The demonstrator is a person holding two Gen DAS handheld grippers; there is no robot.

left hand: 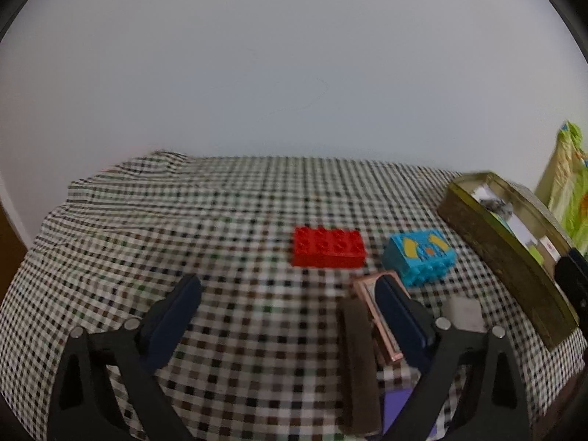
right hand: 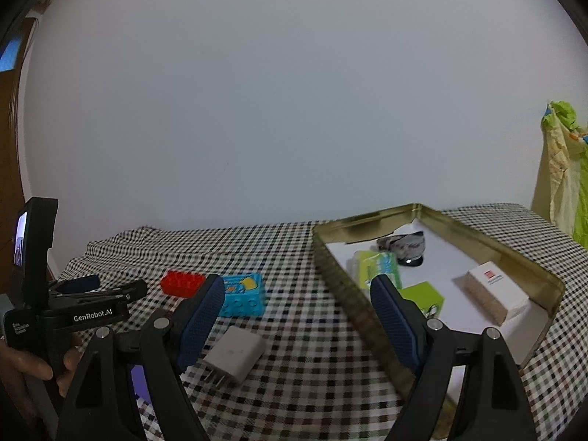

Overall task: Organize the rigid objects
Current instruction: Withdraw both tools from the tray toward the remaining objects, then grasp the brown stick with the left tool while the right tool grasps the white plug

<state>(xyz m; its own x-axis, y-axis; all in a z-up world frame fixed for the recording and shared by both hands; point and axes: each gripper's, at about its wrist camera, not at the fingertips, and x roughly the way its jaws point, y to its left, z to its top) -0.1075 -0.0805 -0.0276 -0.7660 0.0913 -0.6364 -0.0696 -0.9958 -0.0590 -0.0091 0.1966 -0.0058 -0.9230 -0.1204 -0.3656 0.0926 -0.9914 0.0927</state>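
A red studded brick (left hand: 328, 252) lies flat on the checked surface (left hand: 235, 217), a blue studded brick (left hand: 419, 259) just beside it at 3 o'clock. The left gripper (left hand: 290, 301) stands wide apart, empty, over bare cloth. A white plug (right hand: 235, 354) rests between the bricks and the brass tray (right hand: 341, 279). The right gripper (right hand: 297, 310) gapes empty, straddling the tray's near wall.
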